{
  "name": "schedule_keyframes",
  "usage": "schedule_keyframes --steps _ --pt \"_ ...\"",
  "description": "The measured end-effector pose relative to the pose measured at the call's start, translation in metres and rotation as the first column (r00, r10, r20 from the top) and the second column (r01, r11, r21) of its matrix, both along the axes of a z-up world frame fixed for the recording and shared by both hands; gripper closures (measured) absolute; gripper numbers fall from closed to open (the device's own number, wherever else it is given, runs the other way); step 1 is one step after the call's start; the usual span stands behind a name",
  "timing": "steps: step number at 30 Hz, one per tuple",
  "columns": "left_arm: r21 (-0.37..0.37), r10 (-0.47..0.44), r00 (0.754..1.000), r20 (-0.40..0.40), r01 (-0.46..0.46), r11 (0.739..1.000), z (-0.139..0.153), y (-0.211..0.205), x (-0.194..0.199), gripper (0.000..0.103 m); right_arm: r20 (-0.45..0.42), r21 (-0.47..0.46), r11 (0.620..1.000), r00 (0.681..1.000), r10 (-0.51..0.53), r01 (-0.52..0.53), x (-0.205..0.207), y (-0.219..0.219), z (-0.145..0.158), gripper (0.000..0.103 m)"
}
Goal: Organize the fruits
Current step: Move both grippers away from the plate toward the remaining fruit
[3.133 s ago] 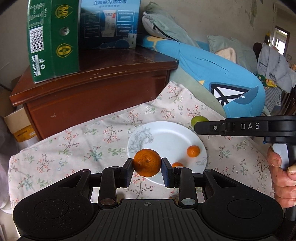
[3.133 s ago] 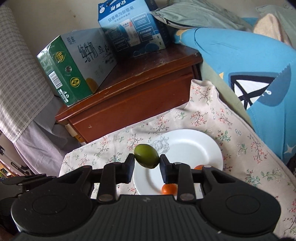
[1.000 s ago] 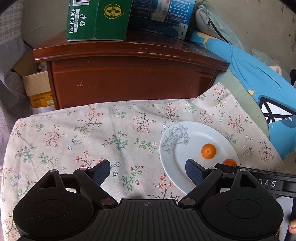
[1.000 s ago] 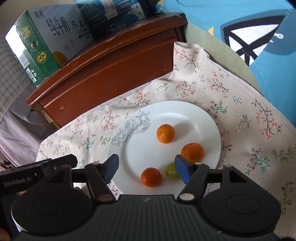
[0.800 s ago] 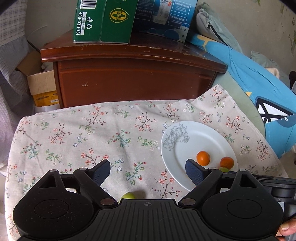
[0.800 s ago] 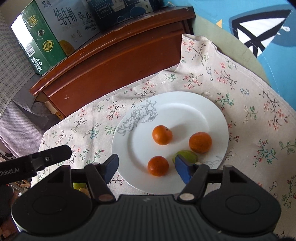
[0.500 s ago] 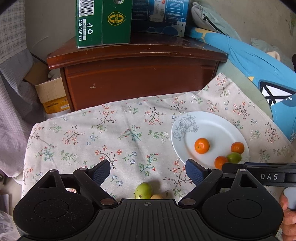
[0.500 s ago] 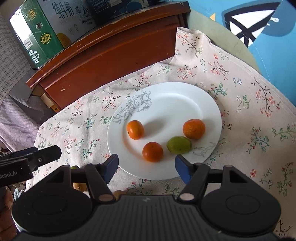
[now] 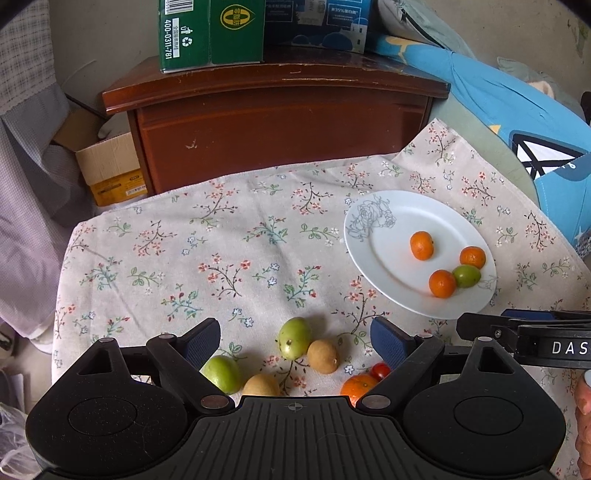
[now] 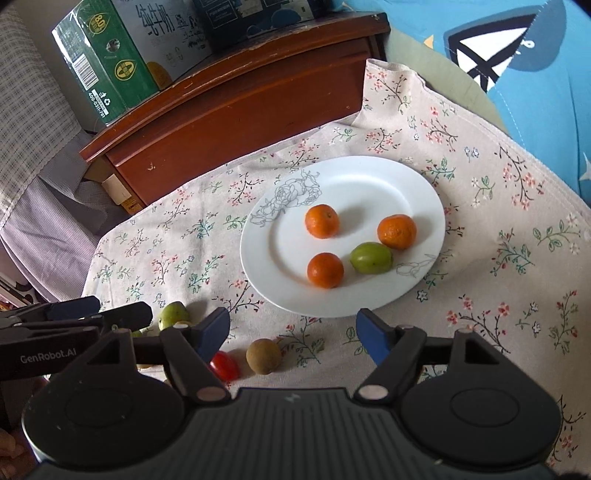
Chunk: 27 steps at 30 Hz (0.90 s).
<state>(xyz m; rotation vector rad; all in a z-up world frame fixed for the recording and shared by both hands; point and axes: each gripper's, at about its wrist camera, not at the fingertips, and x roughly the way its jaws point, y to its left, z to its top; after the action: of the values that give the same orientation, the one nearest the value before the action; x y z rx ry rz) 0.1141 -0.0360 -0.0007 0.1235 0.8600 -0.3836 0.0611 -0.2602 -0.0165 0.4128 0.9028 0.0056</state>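
A white plate point(image 10: 369, 184) point(image 9: 384, 266) on the floral cloth holds three small oranges point(image 10: 322, 220) and one green fruit point(image 10: 371, 257) point(image 9: 467, 276). Nearer me on the cloth lie loose fruits: a green one point(image 9: 294, 338), a second green one point(image 9: 221, 373), two brown ones point(image 9: 323, 356), an orange point(image 9: 356, 388) and a small red tomato point(image 10: 224, 365). My left gripper point(image 9: 295, 338) hovers open over the loose fruits, nothing between its fingers. My right gripper point(image 10: 293, 332) stands at the plate's near edge, its jaws opening and empty.
A dark wooden cabinet point(image 9: 280, 122) stands behind the cloth with a green carton point(image 9: 210, 33) and a blue box on top. A cardboard box point(image 9: 107, 166) sits on the floor at left. Blue bedding point(image 10: 517, 74) lies at right. A person's fingers point(image 9: 583, 406) show at the right edge.
Both grippers have drawn back from the plate toward me. The loose fruits near the cloth's front edge have come into view. The right gripper's jaws have spread wider.
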Motion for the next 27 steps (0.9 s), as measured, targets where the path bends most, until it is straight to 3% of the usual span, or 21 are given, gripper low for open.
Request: schedule_keyframes --steps 16,22,27 --pt "0.040 0.001 1.000 -0.012 0.000 0.999 -0.006 0.027 -0.009 0.013 -0.014 0.018 1.000 1.000 -0.015 0.015 -0.011 0.002 -0.006 0.026" --pt "0.002 -0.112 0.992 -0.062 0.112 0.994 -0.015 0.027 -0.022 0.013 -0.035 0.055 0.998 0.999 0.004 -0.002 -0.009 0.000 -0.014 0.026" --pt "0.001 -0.230 0.970 -0.074 0.230 0.973 -0.021 0.012 -0.040 0.013 -0.041 0.026 0.998 0.998 0.052 -0.051 -0.006 0.012 -0.019 0.027"
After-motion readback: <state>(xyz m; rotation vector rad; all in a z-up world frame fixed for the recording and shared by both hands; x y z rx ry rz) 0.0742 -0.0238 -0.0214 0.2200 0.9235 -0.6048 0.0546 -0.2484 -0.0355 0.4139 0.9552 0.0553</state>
